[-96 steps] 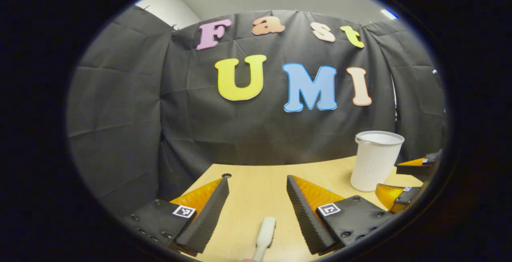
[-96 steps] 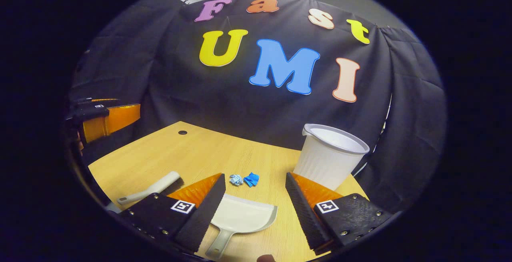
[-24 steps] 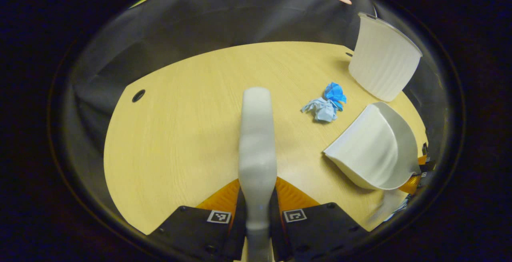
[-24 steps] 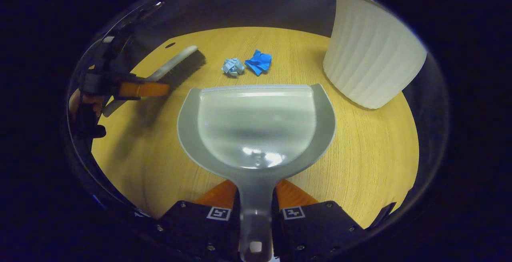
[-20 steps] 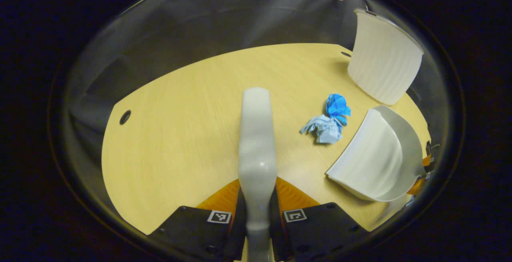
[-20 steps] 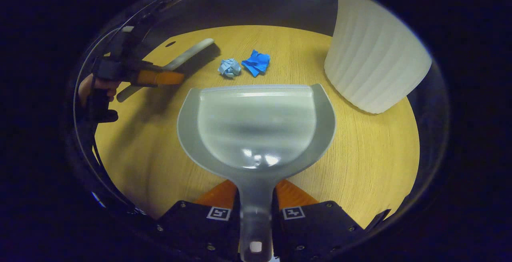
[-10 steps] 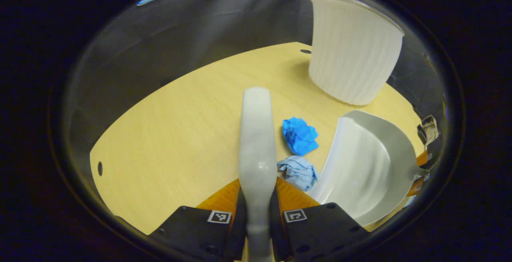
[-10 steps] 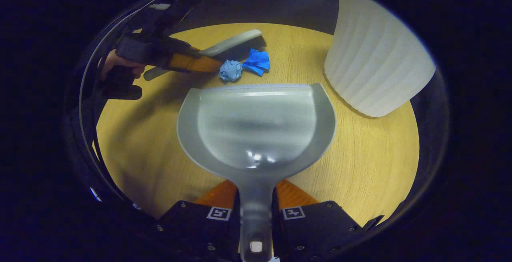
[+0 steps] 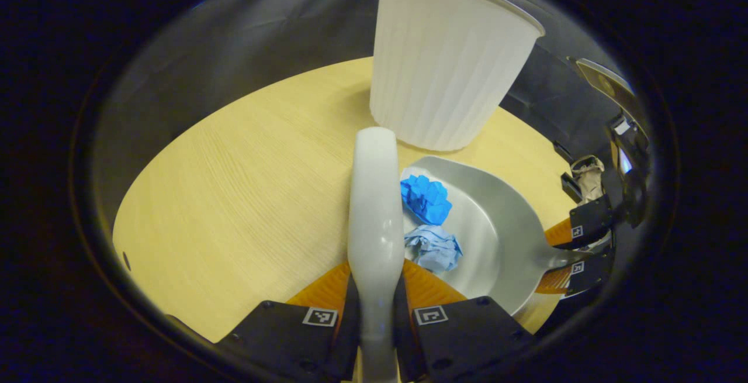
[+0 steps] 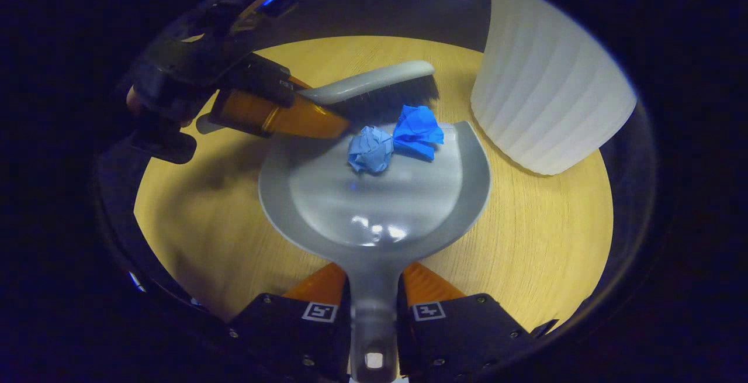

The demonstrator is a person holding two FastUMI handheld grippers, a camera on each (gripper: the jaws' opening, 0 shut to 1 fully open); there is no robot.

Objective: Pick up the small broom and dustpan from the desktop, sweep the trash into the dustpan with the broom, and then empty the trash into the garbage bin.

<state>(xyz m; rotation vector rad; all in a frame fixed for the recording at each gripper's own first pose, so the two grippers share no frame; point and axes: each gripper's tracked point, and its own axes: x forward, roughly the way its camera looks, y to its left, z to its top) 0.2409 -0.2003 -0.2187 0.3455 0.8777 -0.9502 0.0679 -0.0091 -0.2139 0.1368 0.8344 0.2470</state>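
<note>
Only right gripper view reveals broom (image 10: 374, 82) bristles behind trash (image 10: 394, 137).

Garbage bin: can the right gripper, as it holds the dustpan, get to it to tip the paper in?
Probably yes. The garbage bin stands just beside the dustpan held by the right gripper, nothing between; it must lift over the rim.

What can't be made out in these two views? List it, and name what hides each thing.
- Inside of the garbage bin: both views see its ribbed outer wall from below the rim.
- Bristles of the broom in the left gripper view: the broom's own back covers them.
- Dustpan handle end, right gripper view: cut off by the bottom edge.
- Left gripper jaws' hold, right gripper view: blurred.
</note>
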